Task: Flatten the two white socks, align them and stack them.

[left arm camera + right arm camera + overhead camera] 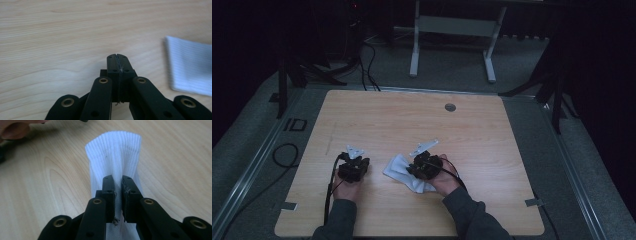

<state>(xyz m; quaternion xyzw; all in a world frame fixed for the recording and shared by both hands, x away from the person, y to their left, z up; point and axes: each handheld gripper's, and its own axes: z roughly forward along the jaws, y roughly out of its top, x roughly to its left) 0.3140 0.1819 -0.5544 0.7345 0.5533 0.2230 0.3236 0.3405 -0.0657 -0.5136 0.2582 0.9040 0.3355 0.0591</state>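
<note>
High view: white sock [404, 172] lies flat on the wood surface [472, 130], near the front edge, between the two hands. The right hand-held gripper [418, 169] sits on it; the left hand-held gripper [353, 169] is well apart to the left, over bare wood. Room is dark: carpet, cables, a white frame behind the surface.

Left gripper view: jaws pressed together with nothing between them. Sock edge [190, 67] at far right, not touched.

Right gripper view: right hand-held gripper [118, 186] is clamped on a pinched ridge of the sock [113, 152], with fabric between the pads. The ribbed cuff fans out beyond the tips.

Handling: judged light, soft and floppy; it will sag and bunch when lifted, not fragile, and probably won't slip in the pads. Best hold is the cuff or a pinched fold; the toe end is hard to see here. Smooth surface, so the sock may slide.
</note>
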